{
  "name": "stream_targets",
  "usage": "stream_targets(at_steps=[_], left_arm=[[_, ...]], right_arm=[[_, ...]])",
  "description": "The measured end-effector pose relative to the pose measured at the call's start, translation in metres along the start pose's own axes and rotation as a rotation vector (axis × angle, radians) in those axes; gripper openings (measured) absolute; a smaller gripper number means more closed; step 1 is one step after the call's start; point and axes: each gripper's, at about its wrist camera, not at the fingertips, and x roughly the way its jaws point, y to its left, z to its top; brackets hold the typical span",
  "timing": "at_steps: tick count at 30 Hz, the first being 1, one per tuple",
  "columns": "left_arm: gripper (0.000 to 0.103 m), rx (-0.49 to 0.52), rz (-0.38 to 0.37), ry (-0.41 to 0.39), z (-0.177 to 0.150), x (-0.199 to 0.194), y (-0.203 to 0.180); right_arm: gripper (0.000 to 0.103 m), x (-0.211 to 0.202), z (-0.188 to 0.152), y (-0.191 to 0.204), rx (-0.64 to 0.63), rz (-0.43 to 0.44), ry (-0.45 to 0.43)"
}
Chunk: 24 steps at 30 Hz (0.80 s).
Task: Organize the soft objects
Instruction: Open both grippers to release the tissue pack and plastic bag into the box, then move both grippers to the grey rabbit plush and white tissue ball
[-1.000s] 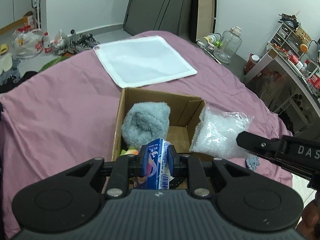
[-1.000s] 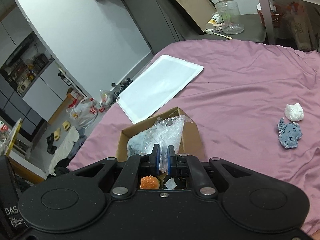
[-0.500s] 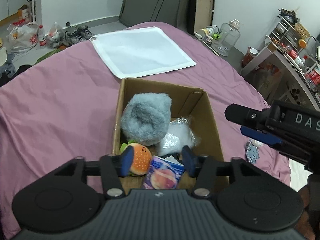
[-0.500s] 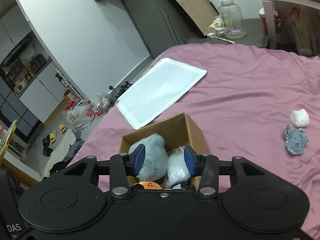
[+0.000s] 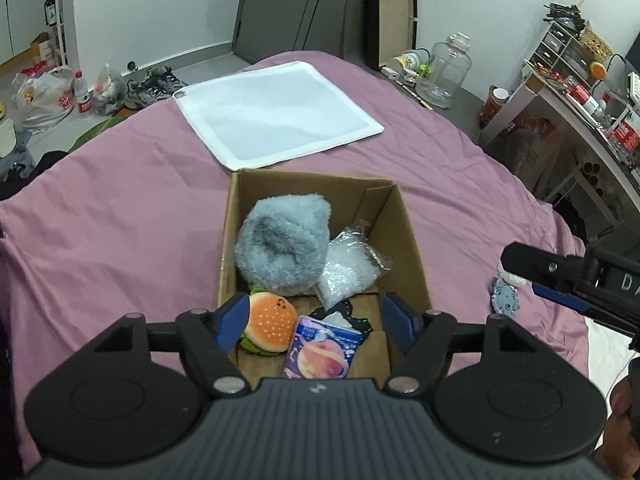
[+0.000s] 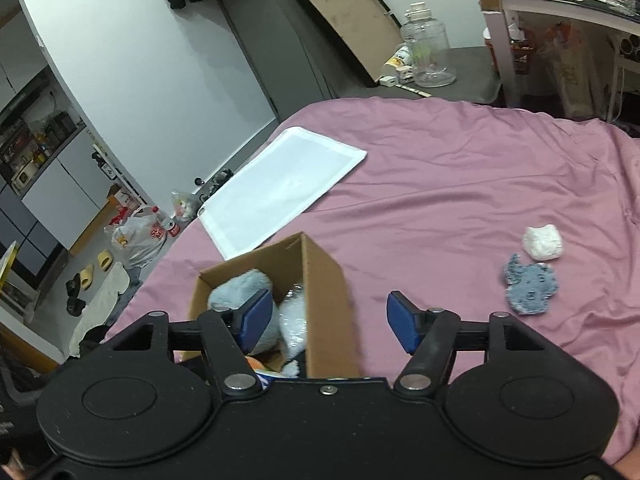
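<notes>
An open cardboard box (image 5: 404,228) (image 6: 324,300) sits on the pink bedspread. Inside lie a grey fluffy toy (image 5: 282,244) (image 6: 236,292), a clear plastic bag (image 5: 350,266) (image 6: 294,324), a burger plush (image 5: 270,322) and a blue drink carton (image 5: 320,354). My left gripper (image 5: 316,322) hangs open above the box's near end with nothing between its fingers. My right gripper (image 6: 326,320) is open over the box's right wall, empty. A blue-grey knitted piece (image 6: 530,288) (image 5: 505,299) and a white soft ball (image 6: 542,242) lie on the bed to the right.
A white flat mat (image 5: 276,114) (image 6: 280,192) lies on the bed beyond the box. A clear water jug (image 5: 448,70) (image 6: 428,52) stands on the floor past the bed. A cluttered desk (image 5: 580,108) is at the right; bags and shoes (image 5: 48,96) are on the floor at the left.
My left gripper opened and let the drink carton drop into the box. My right gripper opened, released the plastic bag into the box, and swung right.
</notes>
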Motion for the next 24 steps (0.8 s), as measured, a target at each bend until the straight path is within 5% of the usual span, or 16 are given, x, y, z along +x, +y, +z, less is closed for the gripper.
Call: stream_targets(at_steps=[24], left_arm=[[0.079,0.09,0.015,-0.061,0.009,-0.014,-0.078]], right_arm=[[0.075,-0.037,0.01,-0.088,0.07,-0.008,-0.064]])
